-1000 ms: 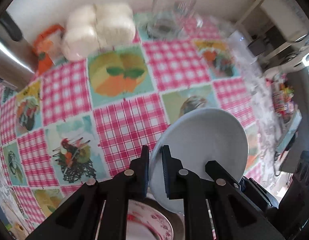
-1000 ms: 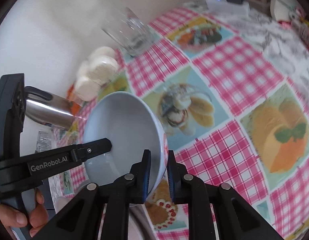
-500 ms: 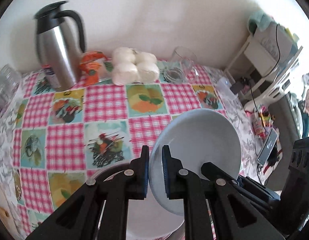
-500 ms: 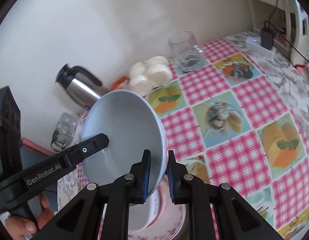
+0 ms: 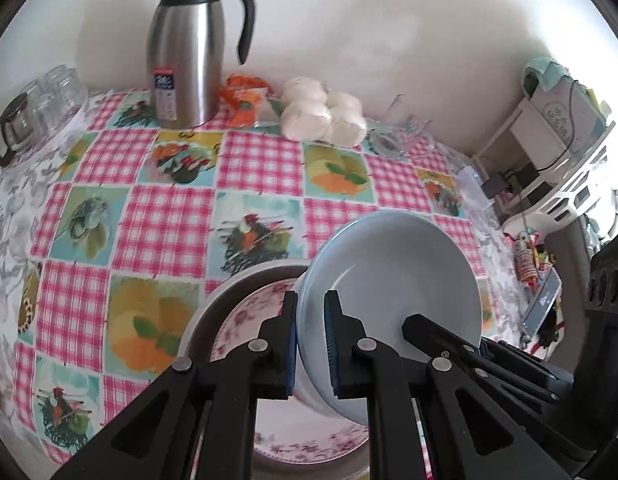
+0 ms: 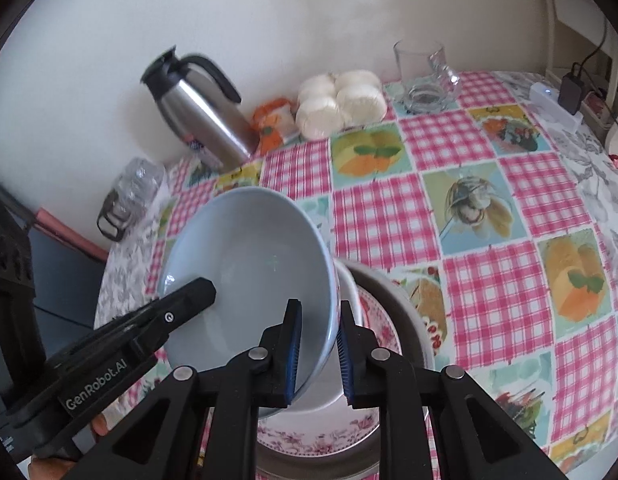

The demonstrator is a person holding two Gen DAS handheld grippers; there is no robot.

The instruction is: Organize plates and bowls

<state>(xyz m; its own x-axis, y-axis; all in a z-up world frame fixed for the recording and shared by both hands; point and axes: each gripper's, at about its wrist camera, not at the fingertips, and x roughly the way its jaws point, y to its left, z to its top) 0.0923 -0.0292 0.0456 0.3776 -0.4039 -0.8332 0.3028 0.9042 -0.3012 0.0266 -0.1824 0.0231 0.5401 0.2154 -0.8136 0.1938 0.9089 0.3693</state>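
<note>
Both grippers have swung the blue bowl back over the floral plate. Left gripper stays clamped on its rim; right gripper is opening, rim between its jaws. Release looks underway, stacking nearly done.

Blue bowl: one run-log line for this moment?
object: blue bowl, tilted | left gripper: shut on rim | right gripper: jaws opening, rim between | below: floral plate
</note>
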